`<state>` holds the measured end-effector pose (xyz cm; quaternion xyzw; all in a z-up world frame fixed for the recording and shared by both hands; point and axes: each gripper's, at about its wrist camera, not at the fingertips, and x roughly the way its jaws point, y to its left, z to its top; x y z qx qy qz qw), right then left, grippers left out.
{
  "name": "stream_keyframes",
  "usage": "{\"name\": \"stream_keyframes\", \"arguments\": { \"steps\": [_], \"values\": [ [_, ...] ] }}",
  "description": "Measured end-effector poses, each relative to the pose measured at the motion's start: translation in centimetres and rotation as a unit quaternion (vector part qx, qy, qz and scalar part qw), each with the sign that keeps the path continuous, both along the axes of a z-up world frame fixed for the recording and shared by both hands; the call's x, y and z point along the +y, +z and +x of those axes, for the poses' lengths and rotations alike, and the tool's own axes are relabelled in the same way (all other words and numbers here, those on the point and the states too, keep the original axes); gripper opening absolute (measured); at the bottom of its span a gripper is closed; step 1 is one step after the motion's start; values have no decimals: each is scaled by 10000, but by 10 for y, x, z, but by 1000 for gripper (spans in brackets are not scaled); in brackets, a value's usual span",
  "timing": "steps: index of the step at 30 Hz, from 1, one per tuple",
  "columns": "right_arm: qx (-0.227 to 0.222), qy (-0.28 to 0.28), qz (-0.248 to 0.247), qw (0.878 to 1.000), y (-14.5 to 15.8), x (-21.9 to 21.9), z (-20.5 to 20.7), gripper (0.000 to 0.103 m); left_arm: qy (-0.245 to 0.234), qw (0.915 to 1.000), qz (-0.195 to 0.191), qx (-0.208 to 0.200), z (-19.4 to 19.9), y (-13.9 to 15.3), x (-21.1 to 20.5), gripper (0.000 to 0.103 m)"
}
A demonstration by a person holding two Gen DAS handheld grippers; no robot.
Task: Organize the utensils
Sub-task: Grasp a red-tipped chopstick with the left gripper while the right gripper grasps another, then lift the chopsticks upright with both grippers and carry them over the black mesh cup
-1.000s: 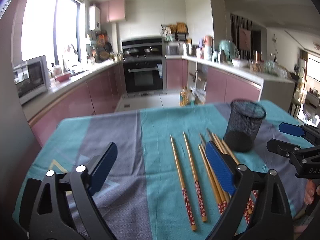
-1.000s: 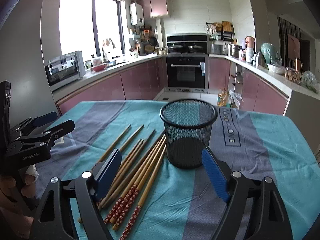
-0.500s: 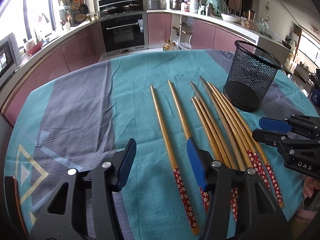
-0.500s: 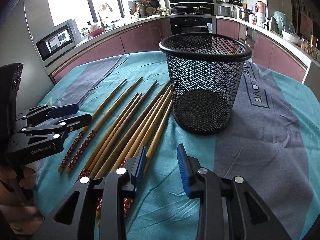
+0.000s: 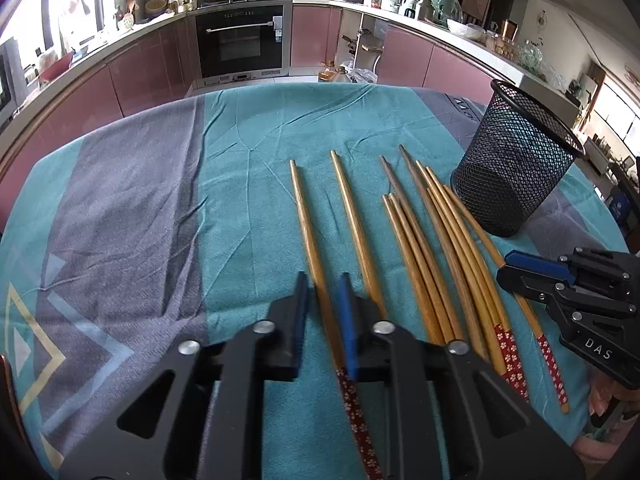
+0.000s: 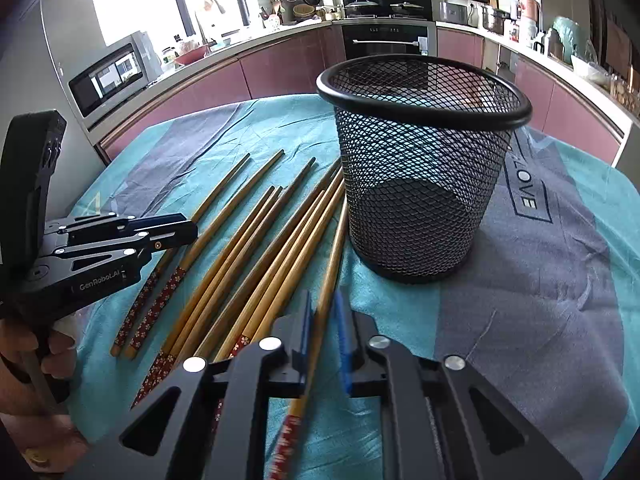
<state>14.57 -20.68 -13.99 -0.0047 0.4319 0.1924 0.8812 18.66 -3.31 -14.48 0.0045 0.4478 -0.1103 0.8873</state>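
Note:
Several wooden chopsticks with red flowered ends lie side by side on the teal and grey tablecloth [image 5: 120,208]. My left gripper [image 5: 322,292] has its jaws narrowed around the leftmost chopstick [image 5: 308,232], which runs between the pads. My right gripper [image 6: 323,312] has its jaws narrowed around the rightmost chopstick [image 6: 334,252], beside the black mesh cup [image 6: 420,168]. The cup stands upright and empty; it also shows in the left wrist view [image 5: 512,164]. Each gripper shows in the other's view, the right one [image 5: 516,270] and the left one [image 6: 180,232].
The table's edge curves round behind the cloth, with kitchen counters, an oven [image 5: 240,44] and a microwave [image 6: 108,76] beyond. A bunch of chopsticks [image 6: 256,256] lies between the two gripped ones.
Both grippers have dropped to the table and closed down from wide open. The left now straddles the leftmost chopstick, the right the rightmost one.

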Motion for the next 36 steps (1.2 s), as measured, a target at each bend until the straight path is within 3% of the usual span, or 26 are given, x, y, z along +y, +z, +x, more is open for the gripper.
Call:
{"name": "stream_keyframes", "arguments": {
  "steps": [7,14,25,36],
  "values": [
    [0,18,233,9997,5,-6,-3,6,144,9993,-350,13,-7,5,7,7],
    [-417,295,603,9969,36,-16,-20,6,-124,9957,-828,-404,-27,45,18,7],
    [-1304,308,1285,9826,101,-44,-34,5,-798,9719,-1812,-1272,-50,126,7,7],
    [-1978,209,1416,9698,155,-68,-24,5,-980,9627,-1886,-1673,-35,149,-32,7]
  ]
}}
